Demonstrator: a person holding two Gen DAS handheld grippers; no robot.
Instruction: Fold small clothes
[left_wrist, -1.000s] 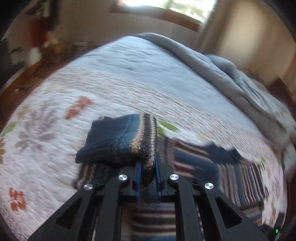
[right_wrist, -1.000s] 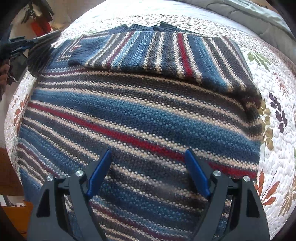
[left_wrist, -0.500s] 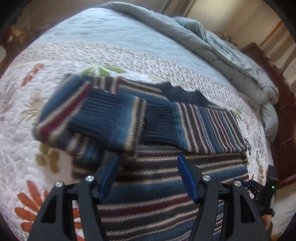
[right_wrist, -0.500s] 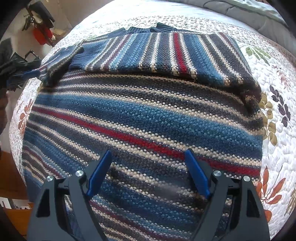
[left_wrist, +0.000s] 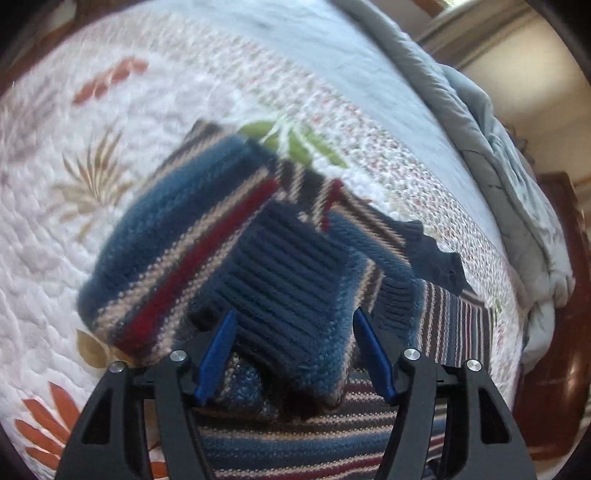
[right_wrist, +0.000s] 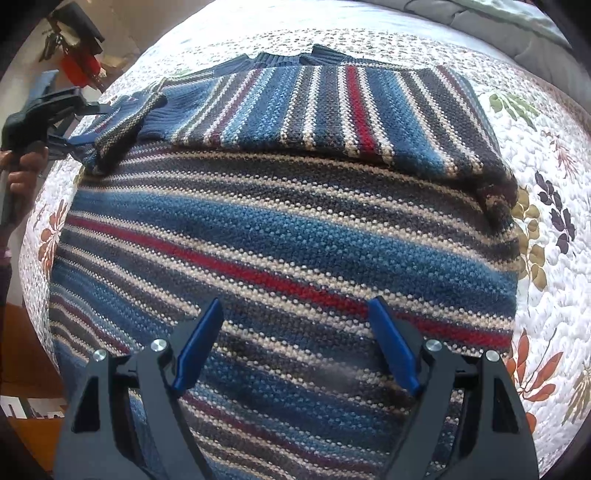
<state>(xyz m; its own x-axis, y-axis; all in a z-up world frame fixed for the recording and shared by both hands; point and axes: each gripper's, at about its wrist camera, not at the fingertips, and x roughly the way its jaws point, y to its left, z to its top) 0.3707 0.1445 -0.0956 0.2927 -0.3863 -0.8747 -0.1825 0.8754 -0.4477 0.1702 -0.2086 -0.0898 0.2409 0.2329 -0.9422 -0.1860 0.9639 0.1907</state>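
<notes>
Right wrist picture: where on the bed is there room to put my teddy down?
Bare quilt shows right of the striped sweater, toward the bed's edge, and beyond its collar, up to the gray comforter. The middle is crowded: the sweater covers it, with the right gripper above and the left gripper at the folded sleeve.

Your left tongs (left_wrist: 291, 350) stand spread wide, the two blue-padded fingers (left_wrist: 216, 354) splayed apart with nothing pinched between them, black arms fanning out toward 7 and 5 o'clock in the left wrist view. Your right tongs (right_wrist: 295, 343) are spread just as wide, blue pads angled outward, gripping nothing. From the right wrist view, your left tongs (right_wrist: 79, 138) show at about 10 o'clock, pointing inward toward the centre, with your left hand (right_wrist: 22, 170) wrapped around the handle, fingers curled, the wrist dropping toward 8 o'clock.
</notes>
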